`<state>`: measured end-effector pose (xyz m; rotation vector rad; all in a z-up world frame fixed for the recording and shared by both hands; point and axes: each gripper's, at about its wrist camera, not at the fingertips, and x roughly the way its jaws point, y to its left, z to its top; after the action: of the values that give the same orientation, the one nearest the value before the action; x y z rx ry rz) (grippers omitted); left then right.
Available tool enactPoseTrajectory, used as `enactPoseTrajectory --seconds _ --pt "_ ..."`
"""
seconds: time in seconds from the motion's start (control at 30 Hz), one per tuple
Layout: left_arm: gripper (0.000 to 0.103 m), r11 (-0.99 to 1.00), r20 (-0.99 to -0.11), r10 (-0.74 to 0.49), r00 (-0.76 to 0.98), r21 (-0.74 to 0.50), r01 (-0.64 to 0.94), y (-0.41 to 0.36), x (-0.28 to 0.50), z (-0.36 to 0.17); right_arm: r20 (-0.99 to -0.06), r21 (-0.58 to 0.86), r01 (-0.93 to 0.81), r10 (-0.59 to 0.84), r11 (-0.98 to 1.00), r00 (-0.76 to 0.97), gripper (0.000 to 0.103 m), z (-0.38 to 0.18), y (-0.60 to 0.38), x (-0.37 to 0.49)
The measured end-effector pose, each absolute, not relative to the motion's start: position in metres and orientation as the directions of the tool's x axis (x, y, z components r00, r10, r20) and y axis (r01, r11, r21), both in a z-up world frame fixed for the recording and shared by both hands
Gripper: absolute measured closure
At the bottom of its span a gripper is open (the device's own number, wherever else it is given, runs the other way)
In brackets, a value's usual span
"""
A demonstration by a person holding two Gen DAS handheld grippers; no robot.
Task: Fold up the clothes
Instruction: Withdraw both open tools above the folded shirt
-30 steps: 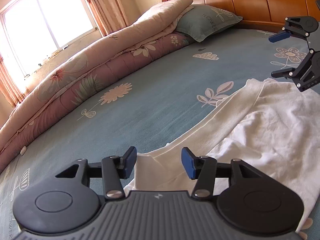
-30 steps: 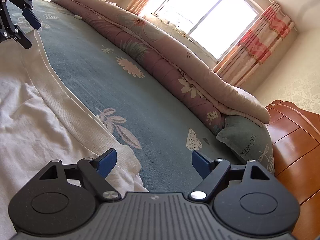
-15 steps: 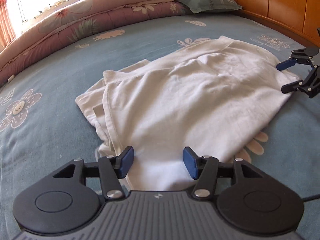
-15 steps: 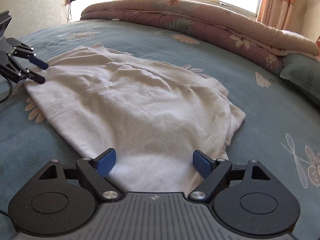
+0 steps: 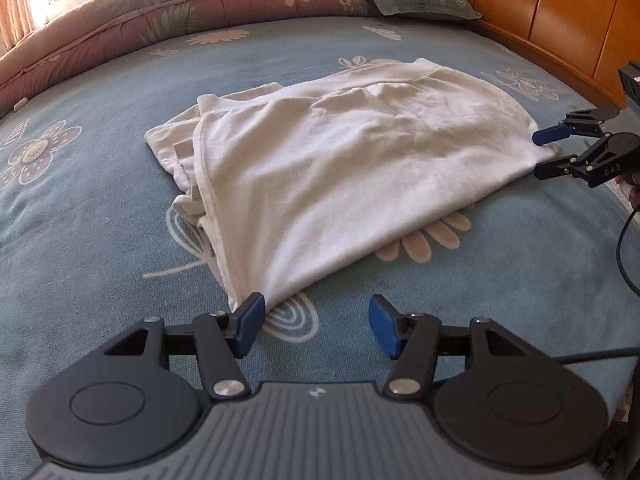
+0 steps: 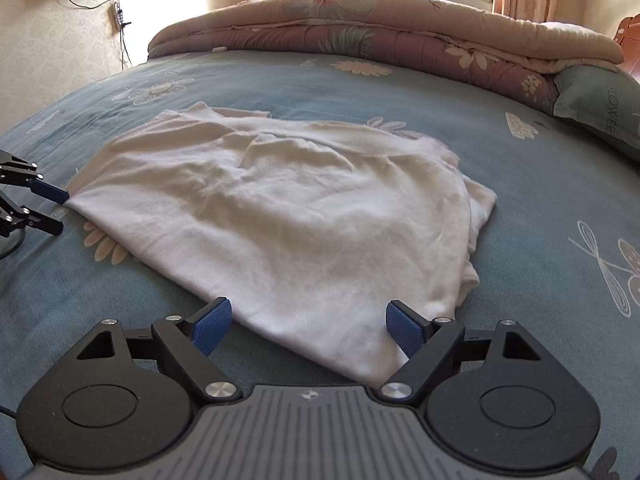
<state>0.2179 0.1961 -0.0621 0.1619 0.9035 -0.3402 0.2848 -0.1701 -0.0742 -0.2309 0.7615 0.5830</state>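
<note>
Bed (image 5: 100, 208): blue floral sheet.
Garment (image 5: 340, 168): white, folded over, mid-bed.
Left tool (image 5: 316, 328): jaws opening, garment corner beside left finger, ungripped.
Right tool (image 6: 308, 326): wide apart, straddling garment's near corner.

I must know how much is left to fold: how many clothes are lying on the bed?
1: a white garment lies half folded in the middle of the blue bed sheet, between both grippers. Another piece could be hidden under it.
</note>
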Motion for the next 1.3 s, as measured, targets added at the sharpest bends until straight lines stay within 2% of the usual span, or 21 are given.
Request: enactPoseTrajectory --seconds 0.07,0.17,0.23,0.33,0.4,0.47,0.57,0.67,0.77,0.9,0.97,1.07,1.2,1.3 --pt "0.045 0.925 -0.768 -0.239 0.594 0.005 0.379 0.194 0.218 -0.050 -0.710 0.006 -0.568 0.404 0.823 0.577 0.015 -0.074 -0.175 0.280" --pt "0.040 0.920 -0.717 -0.277 0.640 -0.006 0.392 0.187 0.231 -0.039 -0.653 0.065 -0.560 0.460 0.826 0.602 0.014 -0.057 -0.173 0.280" --pt "0.040 0.925 -0.716 -0.270 0.644 -0.006 0.381 0.182 0.244 -0.044 -0.634 0.100 -0.561 0.487 0.822 0.601 0.013 -0.053 -0.167 0.285" --pt "0.040 0.934 -0.723 -0.250 0.644 -0.006 0.356 0.177 0.259 -0.054 -0.653 0.112 -0.555 0.482 0.824 0.584 0.013 -0.065 -0.159 0.293" --pt "0.040 0.945 -0.750 -0.219 0.624 -0.002 0.328 0.183 0.256 -0.063 -0.686 0.124 -0.508 0.444 0.852 0.576 0.013 -0.080 -0.170 0.293" --pt "0.039 0.945 -0.758 -0.220 0.614 -0.009 0.327 0.192 0.244 -0.066 -0.673 0.138 -0.503 0.453 0.853 0.584 0.013 -0.086 -0.188 0.283" --pt "0.039 0.932 -0.742 -0.240 0.626 0.004 0.362 0.193 0.243 -0.053 -0.670 0.169 -0.507 0.476 0.845 0.570 0.013 -0.074 -0.199 0.281" --pt "0.036 0.925 -0.691 -0.254 0.677 0.032 0.379 0.185 0.270 -0.034 -0.614 0.161 -0.504 0.486 0.848 0.621 0.011 -0.052 -0.193 0.305" --pt "0.036 0.937 -0.653 -0.270 0.708 -0.008 0.349 0.179 0.315 -0.028 -0.565 0.160 -0.483 0.481 0.861 0.670 0.010 -0.043 -0.182 0.344" --pt "0.036 0.946 -0.645 -0.263 0.717 -0.026 0.324 0.179 0.357 -0.045 -0.569 0.231 -0.429 0.479 0.873 0.668 0.010 -0.062 -0.178 0.394" --pt "0.036 0.961 -0.696 -0.211 0.686 -0.019 0.276 0.188 0.371 -0.065 -0.585 0.233 -0.424 0.475 0.875 0.657 0.013 -0.076 -0.183 0.403" --pt "0.036 0.961 -0.694 -0.208 0.689 -0.013 0.277 0.202 0.365 -0.072 -0.603 0.209 -0.442 0.471 0.872 0.644 0.017 -0.080 -0.189 0.403" --pt "0.036 0.958 -0.655 -0.249 0.713 -0.059 0.281 0.207 0.369 -0.058 -0.582 0.124 -0.474 0.450 0.872 0.677 0.010 -0.059 -0.179 0.402" --pt "0.034 0.959 -0.656 -0.253 0.711 -0.071 0.275 0.200 0.383 -0.062 -0.563 0.130 -0.501 0.480 0.856 0.673 0.010 -0.054 -0.161 0.415"
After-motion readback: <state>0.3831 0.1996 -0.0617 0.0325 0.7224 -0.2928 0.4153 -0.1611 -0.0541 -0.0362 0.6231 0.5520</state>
